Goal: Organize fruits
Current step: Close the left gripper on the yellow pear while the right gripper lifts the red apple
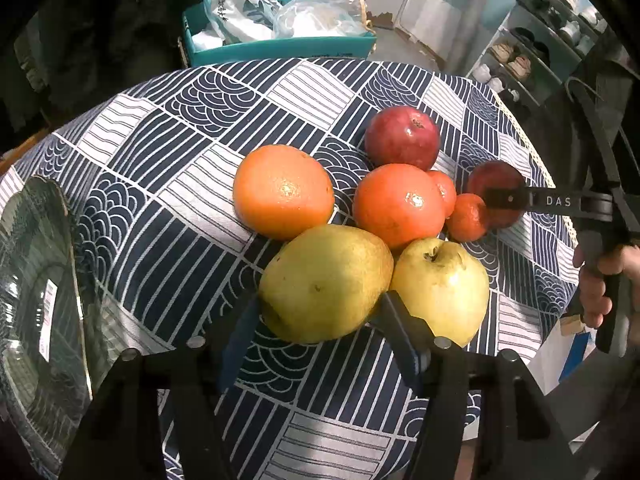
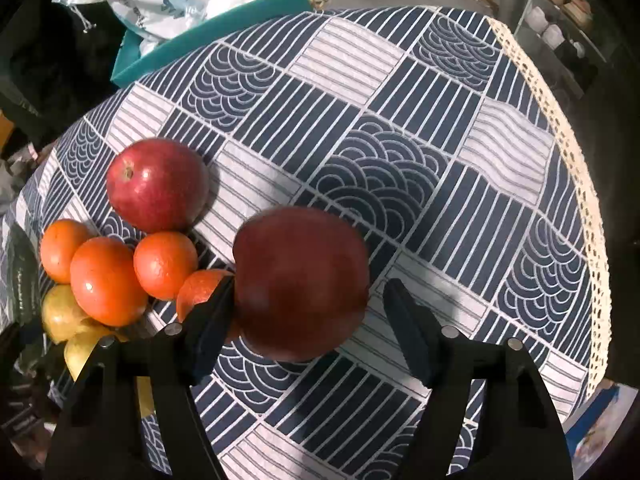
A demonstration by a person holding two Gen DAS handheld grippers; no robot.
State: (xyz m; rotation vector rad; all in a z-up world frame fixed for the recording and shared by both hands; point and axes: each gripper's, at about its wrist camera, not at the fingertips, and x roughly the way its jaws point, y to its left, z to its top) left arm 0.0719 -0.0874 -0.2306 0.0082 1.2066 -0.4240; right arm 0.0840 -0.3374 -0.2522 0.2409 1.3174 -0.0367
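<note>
Fruit lies clustered on a blue-and-white patterned tablecloth (image 1: pixel 192 184). My left gripper (image 1: pixel 316 312) is open with its jaws on either side of a yellow pear (image 1: pixel 324 284), which rests on the cloth. A second yellow pear (image 1: pixel 444 284) sits just right of it. Behind are two oranges (image 1: pixel 282 190) (image 1: pixel 398 204), small tangerines (image 1: pixel 466 218) and a red apple (image 1: pixel 402 138). My right gripper (image 2: pixel 308 300) is open around a dark red apple (image 2: pixel 300 280); its left finger touches the apple, the right finger stands apart. The right gripper also shows in the left wrist view (image 1: pixel 504 200).
A dark glass plate (image 1: pixel 36 300) lies at the table's left edge. A teal bin (image 1: pixel 280 46) with plastic bags stands behind the table. A lace trim (image 2: pixel 576 184) marks the table's right edge. A shoe rack (image 1: pixel 540 40) stands at the far right.
</note>
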